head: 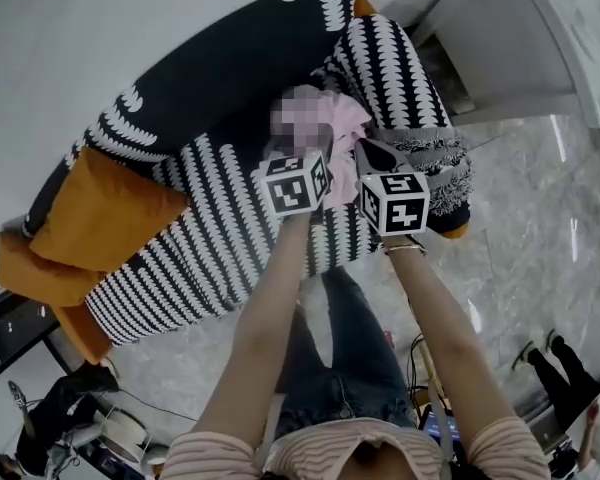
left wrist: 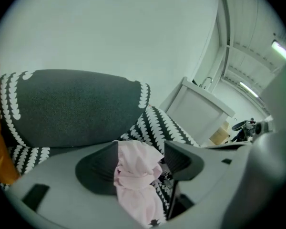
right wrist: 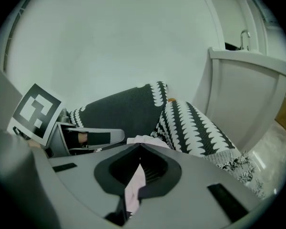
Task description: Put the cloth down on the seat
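Note:
A pale pink cloth [head: 338,126] is bunched above the right end of the black-and-white patterned sofa seat [head: 210,243]. My right gripper [head: 368,156] is shut on it: in the right gripper view the jaws meet at the tips [right wrist: 139,149] with a fold of the cloth [right wrist: 134,190] pinched between them. My left gripper [head: 302,158] is just to its left. In the left gripper view its jaws [left wrist: 142,149] stand wide apart, and the cloth [left wrist: 136,175] hangs crumpled between them without being pressed.
The dark sofa backrest [head: 200,78] runs behind the seat. A patterned pillow [head: 390,68] and a fringed throw [head: 442,173] lie at the sofa's right end. Orange cushions [head: 105,208] fill its left end. A white cabinet [head: 520,38] stands to the right, on a glossy floor [head: 540,218].

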